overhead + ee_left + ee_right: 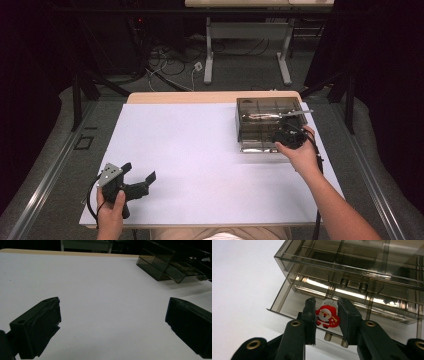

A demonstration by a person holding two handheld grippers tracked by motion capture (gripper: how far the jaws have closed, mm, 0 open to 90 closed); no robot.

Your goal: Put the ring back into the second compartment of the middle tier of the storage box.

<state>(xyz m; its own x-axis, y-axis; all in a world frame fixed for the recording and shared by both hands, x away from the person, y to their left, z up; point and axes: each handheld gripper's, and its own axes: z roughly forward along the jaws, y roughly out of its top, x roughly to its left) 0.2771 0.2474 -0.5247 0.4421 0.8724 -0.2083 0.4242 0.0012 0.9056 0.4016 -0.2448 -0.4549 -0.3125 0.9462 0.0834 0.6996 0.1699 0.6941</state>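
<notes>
Table (pixel 200 150): white sheet, my two hands at opposite ends of it, well apart.
Drawer box (pixel 270 122): smoky clear plastic, at the far right of the table; in my right gripper view its bottom drawer (pixel 287 305) stands pulled out toward me, with the box body rising behind and above it.
Right gripper (pixel 326 315): the nearer hand by far, right at the box front; its jaws are clamped on the Santa figure.
Left gripper (pixel 112 322): jaws spread wide with nothing between them, resting low near my left corner, far from the box.
Santa figure (pixel 327 317): small, red and white, upright between my right pads, hanging just above the open drawer's front edge.
Deciding relation: I judge the drawer's floor lies ahead of and below the Santa, so a short push forward and a lowering should place it inside.
</notes>
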